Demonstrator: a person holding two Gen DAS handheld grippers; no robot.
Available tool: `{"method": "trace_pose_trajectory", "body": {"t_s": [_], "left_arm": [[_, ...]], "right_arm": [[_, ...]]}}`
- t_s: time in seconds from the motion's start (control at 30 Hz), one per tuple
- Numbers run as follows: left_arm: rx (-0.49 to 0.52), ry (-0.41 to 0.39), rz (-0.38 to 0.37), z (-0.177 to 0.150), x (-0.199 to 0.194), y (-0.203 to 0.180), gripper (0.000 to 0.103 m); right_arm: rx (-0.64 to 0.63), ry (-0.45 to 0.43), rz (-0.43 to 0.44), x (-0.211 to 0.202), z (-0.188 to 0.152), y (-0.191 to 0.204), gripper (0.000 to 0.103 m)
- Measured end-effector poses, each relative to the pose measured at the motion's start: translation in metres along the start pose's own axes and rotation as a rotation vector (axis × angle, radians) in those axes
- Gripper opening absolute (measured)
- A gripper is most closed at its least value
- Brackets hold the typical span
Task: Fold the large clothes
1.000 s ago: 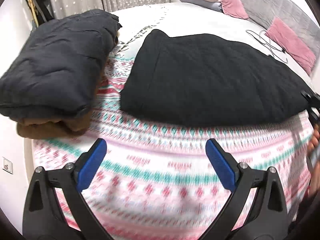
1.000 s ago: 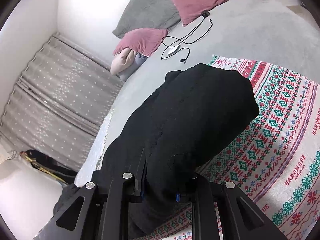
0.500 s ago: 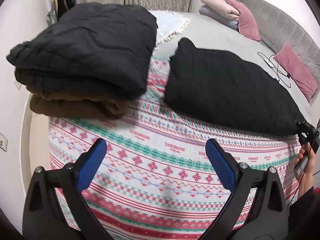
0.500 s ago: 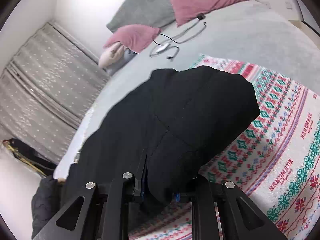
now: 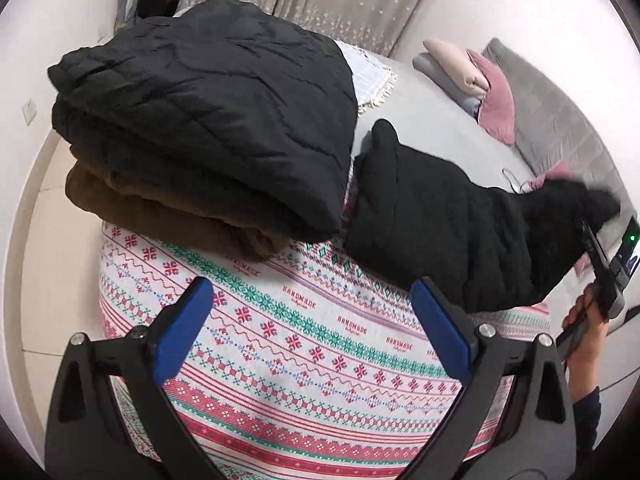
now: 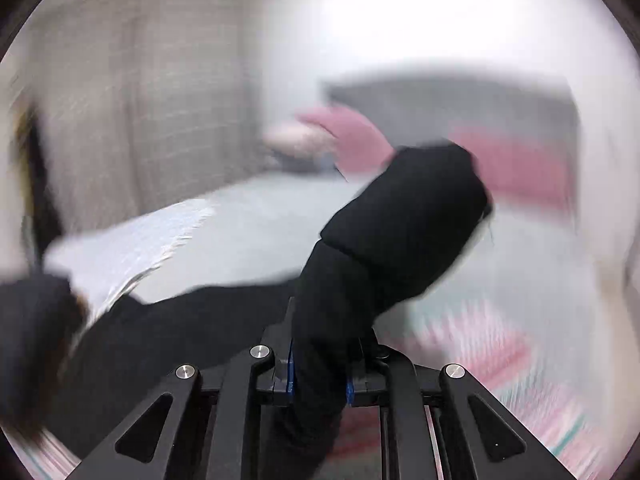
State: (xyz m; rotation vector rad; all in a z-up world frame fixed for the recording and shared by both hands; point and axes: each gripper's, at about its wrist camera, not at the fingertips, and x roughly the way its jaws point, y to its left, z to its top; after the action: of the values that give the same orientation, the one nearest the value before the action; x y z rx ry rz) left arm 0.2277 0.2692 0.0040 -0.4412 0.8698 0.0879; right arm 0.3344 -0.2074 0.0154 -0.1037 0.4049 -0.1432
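**Black garment lifted by one end off the patterned blanket**

The black garment (image 5: 436,220) you are folding lies across the far side of the patterned blanket (image 5: 304,344), its left end just beside the stack of folded clothes. Its right end rises off the bed, pulled up into your right gripper (image 6: 320,376). In the right wrist view a thick fold of that same black cloth (image 6: 392,232) stands up between the two blue pads (image 6: 291,372), and the jaws are closing on it, so you have it pinched tight; the loose end flops over above the fingers. That view is heavily smeared, so little else in it is sure.

Your left gripper (image 5: 312,328) hangs above the near part of the blanket with its blue fingers (image 5: 440,328) spread wide and nothing between them.

To the left, the stack holds a dark quilted jacket (image 5: 208,120) on top of a folded brown garment (image 5: 172,216); the stack rests on the blanket's far left corner.

At the right edge your right hand (image 5: 584,328) shows around the gripper's handle, with a dark sleeve (image 5: 586,412) below it.

Beyond the blanket runs the grey bedsheet (image 5: 436,120), with a fringed white cloth (image 5: 370,78) behind the stack, pink pillows (image 5: 498,100) against a grey headboard (image 5: 560,120), a thin cable (image 5: 516,178), and a dotted curtain (image 5: 340,0) at the back wall.
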Motion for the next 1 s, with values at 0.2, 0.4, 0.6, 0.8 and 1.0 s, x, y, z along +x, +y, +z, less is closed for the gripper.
{"method": "trace_pose_trajectory", "body": {"t_s": [0.2,0.4,0.6,0.8,1.0], "left_arm": [[-0.016,0.026,-0.022,0.0,0.008,0.004,0.099],[-0.068,0.029,-0.032,0.003,0.006,0.024,0.099],[-0.089,0.019,-0.045,0.006,0.002,0.035,0.099],[-0.092,0.026,-0.101,0.005,0.006,0.029,0.099],[-0.074,0.019,-0.166,0.006,0.013,0.015,0.099]], "right_arm": [[-0.53,-0.17,0.115,-0.041,-0.038,0.193,0.016],[-1.08,-0.036,0.12,-0.02,-0.184,0.322,0.016],[-0.944,0.024,0.08,-0.013,-0.17,0.312,0.024],[-0.881,0.005,0.091,-0.025,-0.143,0.292,0.052],[-0.951,-0.022,0.124,-0.042,-0.14,0.256,0.064]]}}
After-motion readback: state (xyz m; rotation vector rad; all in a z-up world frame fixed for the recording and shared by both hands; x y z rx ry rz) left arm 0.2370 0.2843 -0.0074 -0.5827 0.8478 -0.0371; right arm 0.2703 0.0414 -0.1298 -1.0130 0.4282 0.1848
